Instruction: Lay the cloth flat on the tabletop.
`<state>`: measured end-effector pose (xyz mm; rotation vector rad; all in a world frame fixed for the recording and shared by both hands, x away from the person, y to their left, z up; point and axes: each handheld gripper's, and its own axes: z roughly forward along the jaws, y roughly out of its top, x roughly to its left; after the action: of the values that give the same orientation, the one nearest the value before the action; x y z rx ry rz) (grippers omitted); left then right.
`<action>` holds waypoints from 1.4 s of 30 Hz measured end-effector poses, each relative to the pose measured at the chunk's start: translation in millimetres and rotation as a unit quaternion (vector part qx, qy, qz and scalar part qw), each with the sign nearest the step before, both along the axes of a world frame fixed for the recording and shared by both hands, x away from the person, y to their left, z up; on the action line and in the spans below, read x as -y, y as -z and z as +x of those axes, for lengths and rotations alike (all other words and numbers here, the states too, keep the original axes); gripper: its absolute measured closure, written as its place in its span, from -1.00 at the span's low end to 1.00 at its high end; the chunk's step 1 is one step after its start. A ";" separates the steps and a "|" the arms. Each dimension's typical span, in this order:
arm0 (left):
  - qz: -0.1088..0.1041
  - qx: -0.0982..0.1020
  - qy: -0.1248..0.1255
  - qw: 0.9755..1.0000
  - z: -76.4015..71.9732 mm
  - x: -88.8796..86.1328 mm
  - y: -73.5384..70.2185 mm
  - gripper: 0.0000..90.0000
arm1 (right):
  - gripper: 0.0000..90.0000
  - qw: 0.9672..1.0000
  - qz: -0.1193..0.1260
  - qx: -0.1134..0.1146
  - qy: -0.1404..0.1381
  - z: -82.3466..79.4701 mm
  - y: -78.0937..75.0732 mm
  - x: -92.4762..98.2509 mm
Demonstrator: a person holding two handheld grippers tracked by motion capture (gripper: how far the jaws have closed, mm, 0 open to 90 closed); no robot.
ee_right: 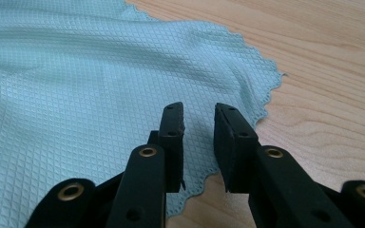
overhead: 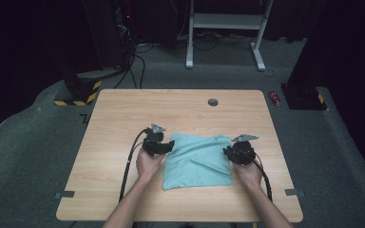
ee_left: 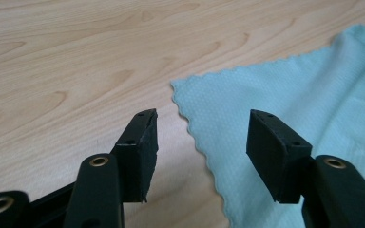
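A light teal microfibre cloth (overhead: 197,161) lies flat on the wooden tabletop (overhead: 123,109), toward the near edge and between the person's two hands. From the high view it reads as a rough square, folded, with its far edge slightly rumpled and its near edge straight. Close up, the fabric carries a fine waffle weave of small diamonds (ee_right: 76,85) and a scalloped, wavy hem (ee_left: 195,137). Soft ridges run across the surface near the corner seen in the right gripper view, where the cloth rises a little off the wood; elsewhere it rests smooth.

The left gripper (overhead: 158,144) sits at the cloth's left far corner. In the left gripper view its jaws stand well apart (ee_left: 200,142), one over bare wood and the other over the cloth, with the hem passing between them; nothing is clamped.

The right gripper (overhead: 240,151) sits at the cloth's right edge. In the right gripper view its jaws are narrowly apart (ee_right: 198,137), poised just over the hem near a corner, and the pads do not press on the fabric.

A round grey cable grommet (overhead: 213,102) marks the tabletop's far side, well apart from the cloth.
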<state>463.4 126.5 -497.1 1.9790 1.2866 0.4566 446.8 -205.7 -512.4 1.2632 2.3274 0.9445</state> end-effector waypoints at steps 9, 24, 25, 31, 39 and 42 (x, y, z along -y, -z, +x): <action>0.024 -0.011 -0.007 1.000 27.0 13.3 6.5 0.01 | 0.63 1.000 -0.005 0.003 -0.007 3.2 -0.1 -5.0; 0.064 -0.021 0.036 0.997 37.3 28.2 13.1 0.64 | 0.85 1.000 -0.024 -0.002 -0.019 8.1 -1.0 -7.8; 0.065 -0.022 0.040 0.997 36.8 30.0 13.0 0.74 | 0.88 0.999 -0.025 -0.002 -0.021 8.9 -1.2 -7.8; 0.083 -0.016 0.038 0.996 41.4 34.1 7.9 0.99 | 1.00 0.999 -0.032 -0.001 -0.019 11.6 -2.1 -7.0; 0.033 -0.006 -0.013 0.999 49.3 15.6 0.2 0.98 | 1.00 1.000 -0.022 0.005 -0.009 12.4 -5.4 -1.4; 0.033 -0.018 -0.017 0.999 50.8 13.7 5.7 0.71 | 0.93 1.000 -0.018 0.002 -0.011 11.9 -5.0 -1.7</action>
<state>514.2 112.8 -502.8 2.0319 1.3441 0.4883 458.7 -204.0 -507.4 1.2235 2.3482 0.9064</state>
